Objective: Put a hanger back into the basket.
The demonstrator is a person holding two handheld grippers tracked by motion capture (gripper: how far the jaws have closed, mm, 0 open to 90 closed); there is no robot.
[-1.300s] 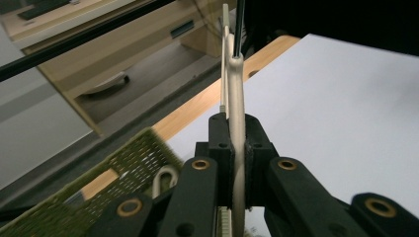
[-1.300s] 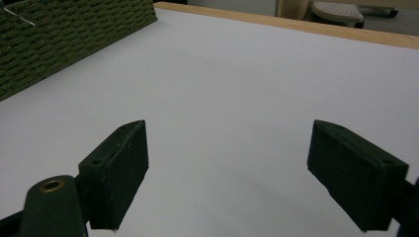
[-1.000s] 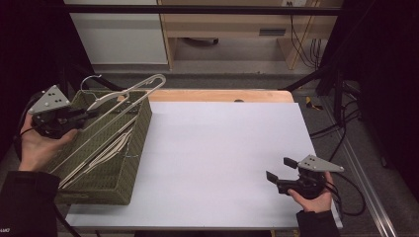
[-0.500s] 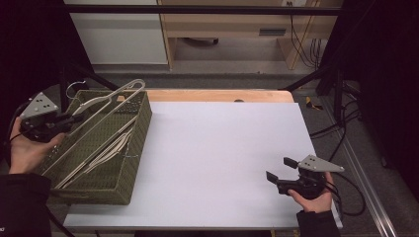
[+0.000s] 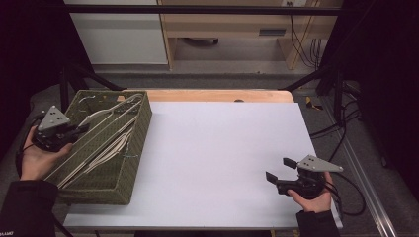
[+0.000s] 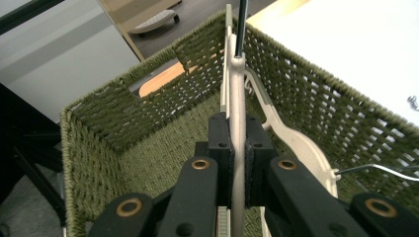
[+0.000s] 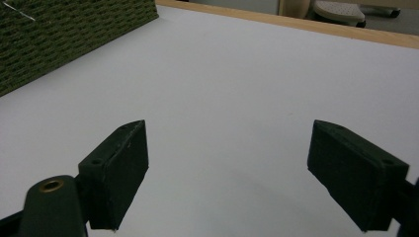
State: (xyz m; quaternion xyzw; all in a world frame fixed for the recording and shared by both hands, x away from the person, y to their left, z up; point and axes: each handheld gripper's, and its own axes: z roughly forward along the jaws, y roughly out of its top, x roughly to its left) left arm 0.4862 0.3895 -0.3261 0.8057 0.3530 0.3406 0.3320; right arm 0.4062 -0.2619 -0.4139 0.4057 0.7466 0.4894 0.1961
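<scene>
Inside basket (image 5: 129, 163), left claw (image 6: 237, 148) (clamped) grips hanger (image 6: 237, 94).

A table with a white top (image 5: 217, 158) and a pale wooden strip (image 5: 217, 95) along its far edge carries the things. A green woven basket (image 5: 133, 148) stands on its left end, overhanging the left edge; cream hangers (image 5: 106, 148) lie inside the basket. The right gripper (image 5: 280, 170) sits low over the table's near right corner.
</scene>
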